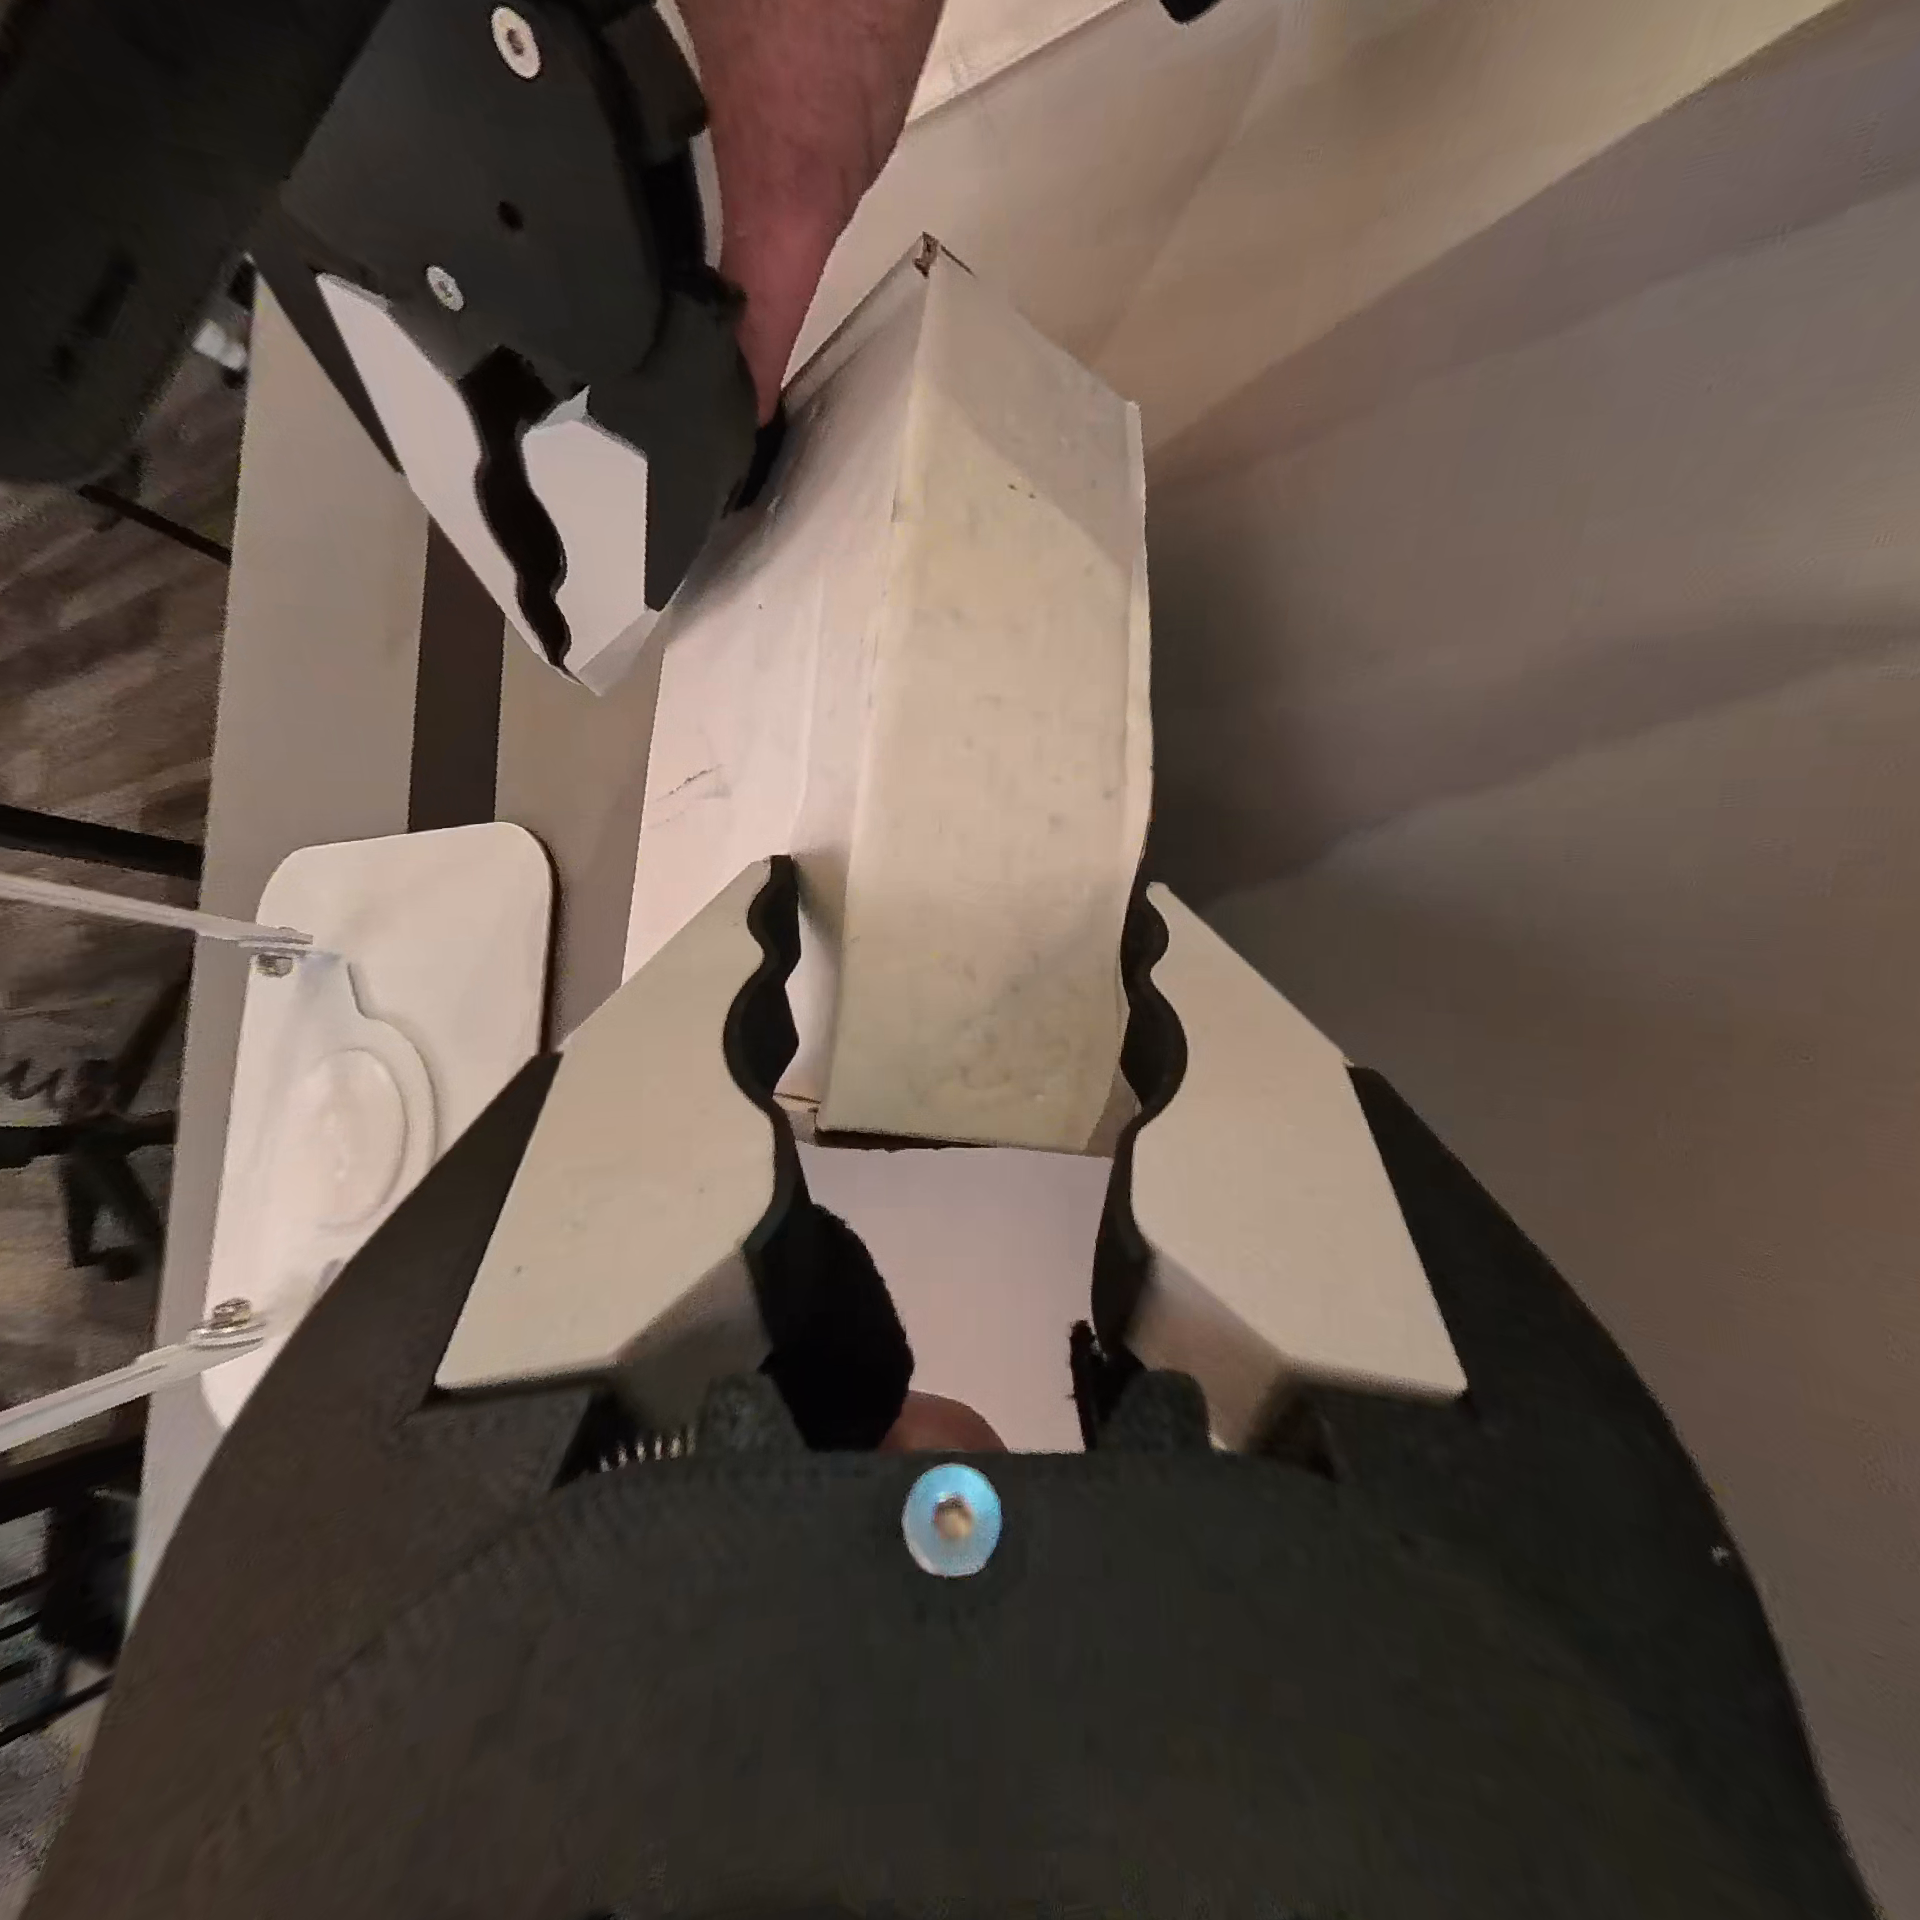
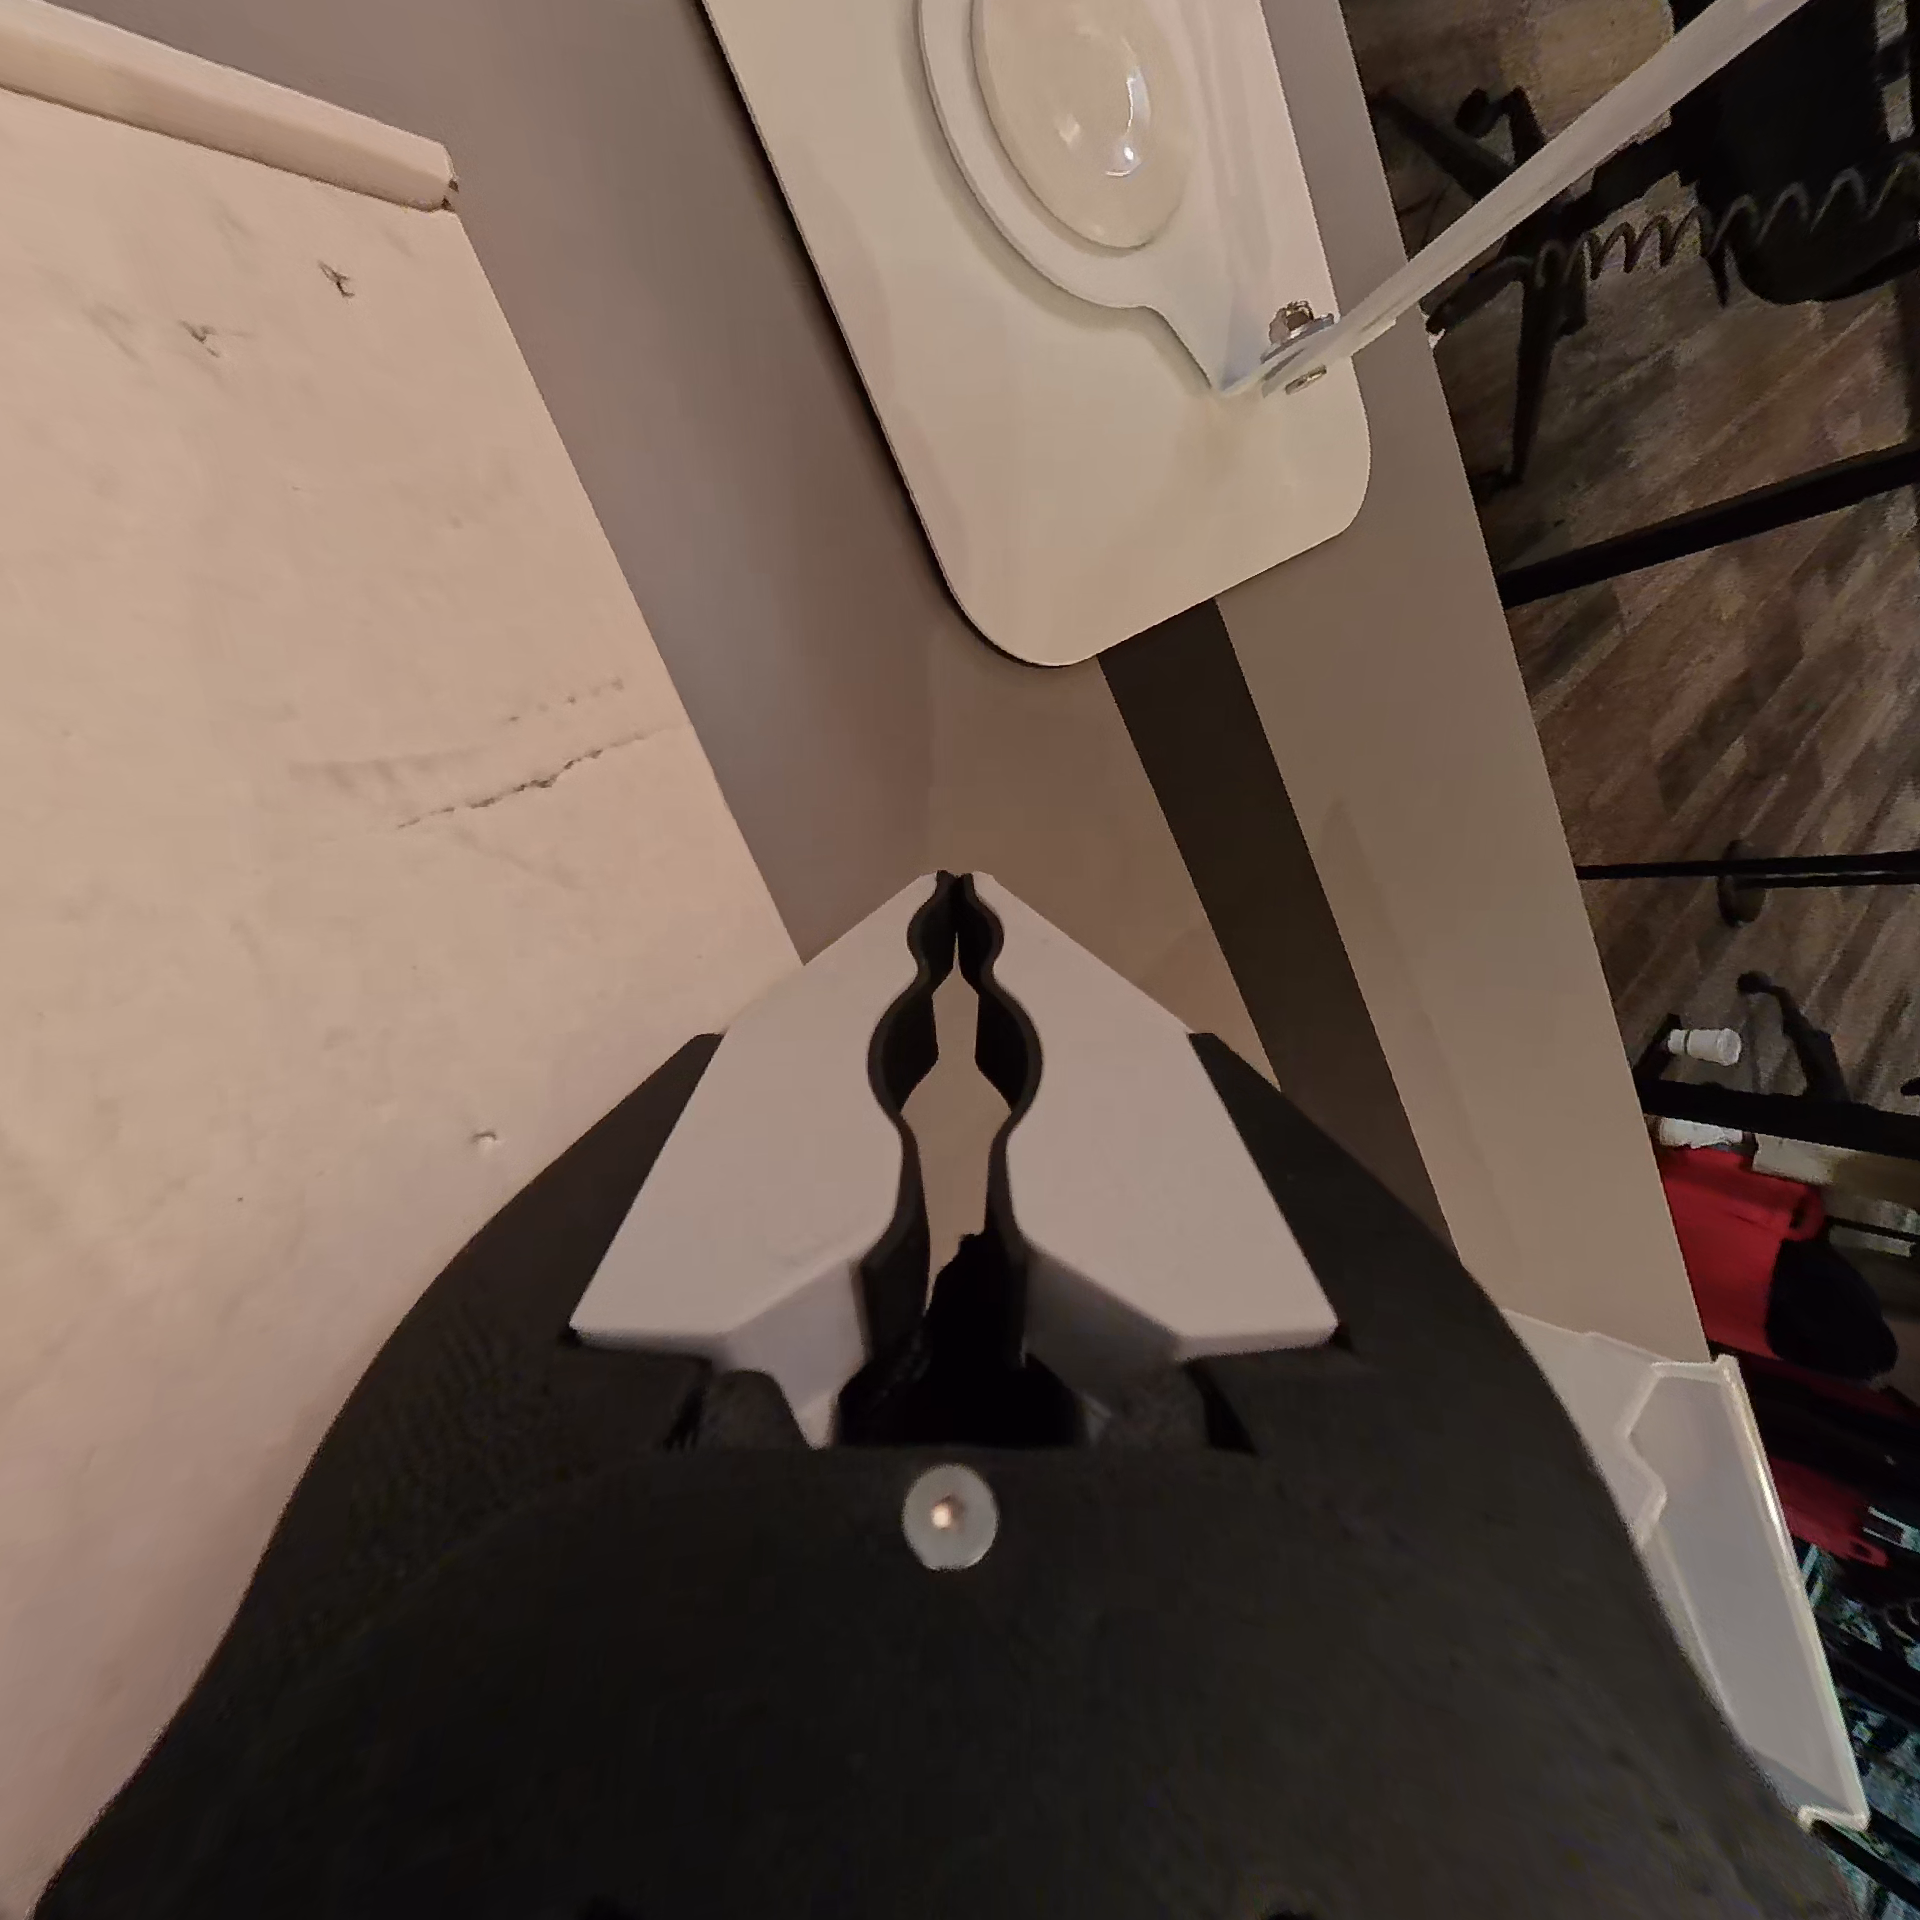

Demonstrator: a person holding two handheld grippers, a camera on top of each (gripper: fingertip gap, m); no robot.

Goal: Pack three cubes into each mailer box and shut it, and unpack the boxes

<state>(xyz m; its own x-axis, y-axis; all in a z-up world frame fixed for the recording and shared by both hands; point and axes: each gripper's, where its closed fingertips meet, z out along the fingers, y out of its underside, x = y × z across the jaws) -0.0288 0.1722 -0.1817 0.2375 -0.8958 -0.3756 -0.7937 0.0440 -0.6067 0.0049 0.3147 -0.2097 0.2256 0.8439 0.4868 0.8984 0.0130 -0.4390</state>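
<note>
A white cardboard mailer box (image 1: 997,675) is closed and stands on edge, its narrow side facing me in the left wrist view. My left gripper (image 1: 964,894) is shut on it, one finger on each broad face near the near end. My right gripper (image 1: 571,655) is shut and empty, with its tips next to the box's left broad face; whether they touch it I cannot tell. In the right wrist view the right gripper (image 2: 956,883) has its jaws together, and the box's scuffed face (image 2: 312,623) fills the left. No cubes are visible.
The grey table (image 2: 665,416) runs under the box. A white base plate with a clear dome (image 2: 1091,312) lies near the table's edge and also shows in the left wrist view (image 1: 416,997). A clear plastic bin (image 2: 1704,1538) sits at the lower right. A hand (image 1: 800,156) holds the right gripper.
</note>
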